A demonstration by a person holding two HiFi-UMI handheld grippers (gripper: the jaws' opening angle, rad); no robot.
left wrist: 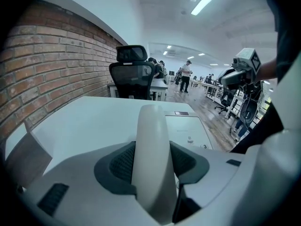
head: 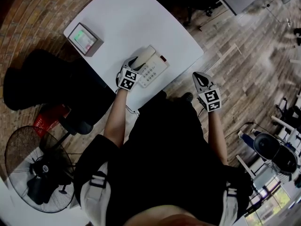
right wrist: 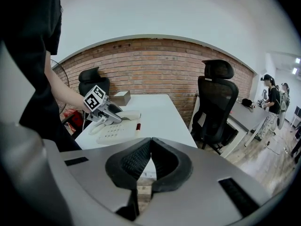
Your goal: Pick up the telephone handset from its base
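Left tongs (head: pixel 132 64): closed on the handset, one dark pad pressed against each of its sides, pointing down at a slant.
Handset (head: pixel 146 55): pale, gripped near one end, and lying along the left side of the phone base. I cannot tell whether it has come clear of the cradle.
Phone base (head: pixel 154 70): white with a keypad, sitting on the table close to the edge nearest the person.
Right tongs (head: pixel 200 78): shut pad to pad with nothing between them. They are held off the table's corner above the wooden floor (head: pixel 244 69), well apart from the phone.
Table (head: pixel 127 18): white, also carrying a small box (head: pixel 83 39) with a green screen near its left side.
Around: a brick wall (right wrist: pixel 155 65), a black office chair (right wrist: pixel 216 102) beside the table, and a fan (head: pixel 35 171) on the floor.
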